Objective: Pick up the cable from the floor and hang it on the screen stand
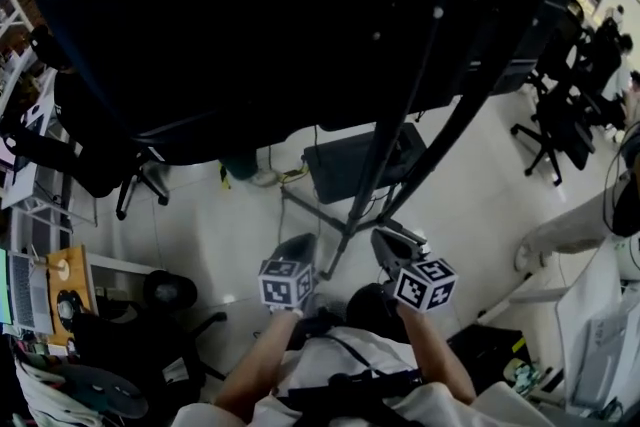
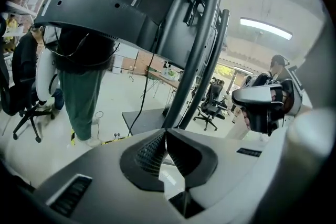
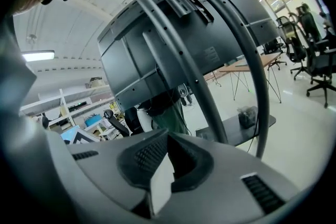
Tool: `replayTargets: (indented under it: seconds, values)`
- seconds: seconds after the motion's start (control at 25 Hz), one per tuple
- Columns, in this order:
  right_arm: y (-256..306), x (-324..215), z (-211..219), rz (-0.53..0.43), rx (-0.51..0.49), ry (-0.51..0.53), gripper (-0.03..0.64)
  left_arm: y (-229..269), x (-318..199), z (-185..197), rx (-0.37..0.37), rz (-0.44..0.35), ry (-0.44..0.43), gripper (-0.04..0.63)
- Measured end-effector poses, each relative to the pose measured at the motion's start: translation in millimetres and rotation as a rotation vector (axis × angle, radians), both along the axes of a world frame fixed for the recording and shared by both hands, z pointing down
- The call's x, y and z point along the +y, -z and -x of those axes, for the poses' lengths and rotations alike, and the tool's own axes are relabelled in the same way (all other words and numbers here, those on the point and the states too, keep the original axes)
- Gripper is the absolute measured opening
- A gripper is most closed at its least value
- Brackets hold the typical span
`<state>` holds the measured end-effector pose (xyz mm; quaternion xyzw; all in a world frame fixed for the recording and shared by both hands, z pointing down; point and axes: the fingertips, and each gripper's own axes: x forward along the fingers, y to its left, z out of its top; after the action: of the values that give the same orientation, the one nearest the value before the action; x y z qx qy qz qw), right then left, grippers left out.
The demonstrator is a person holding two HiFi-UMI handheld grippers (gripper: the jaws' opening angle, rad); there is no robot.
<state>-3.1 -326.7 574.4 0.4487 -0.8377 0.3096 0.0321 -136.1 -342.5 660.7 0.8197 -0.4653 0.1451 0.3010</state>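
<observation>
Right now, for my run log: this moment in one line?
left hand-held gripper shut, empty | right hand-held gripper shut, empty | screen stand ahead

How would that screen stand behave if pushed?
The screen stand has thick metal-looking poles, so likely stiff and heavy. With the big screen up high it may be top-heavy, though the broad flat base should resist tipping.

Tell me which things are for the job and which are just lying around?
For the job: screen stand, its screen, cord on the floor, left claw and right claw, both shut and empty.

Just around: office chairs, cluttered desk, person in green trousers.
</observation>
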Motion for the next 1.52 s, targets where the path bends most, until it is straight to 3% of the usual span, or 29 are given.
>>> replayTargets:
  seconds: [0.28,0.4,0.64,1.12,1.36,1.52]
  values:
    - [-15.5,-32.3,-8.6,0.034,0.005,0.003,0.005,-33.3,-42.1,-1.4,-0.089,0.022,0.007,0.005]
    - [-21.8,-49.7,-11.6,0.044,0.010,0.012,0.005,-55.2,-63.3,-1.8,-0.137,0.038,0.013,0.105]
    - [-28.9,-68.1,-11.5,0.064,0.029,0.041,0.005,-92.2,-112.0,-6.0,-0.261,0.053,-0.007,0.128]
    - [-62.1,-94.1,-16.0,0.119,0.084,0.045,0.005,-140.8,-168.8,-6.6,-0.310,0.094,0.007,0.143]
    - [-86.8,-103.4,-10.8,0.141,0.080,0.043,0.005,-172.1,-183.1,-6.6,-0.348,0.114,-0.033,0.143]
    - [-109.8,-111.0,-12.0,0.149,0.068,0.041,0.005,-190.6,-197.3,-12.7,-0.369,0.085,-0.069,0.143]
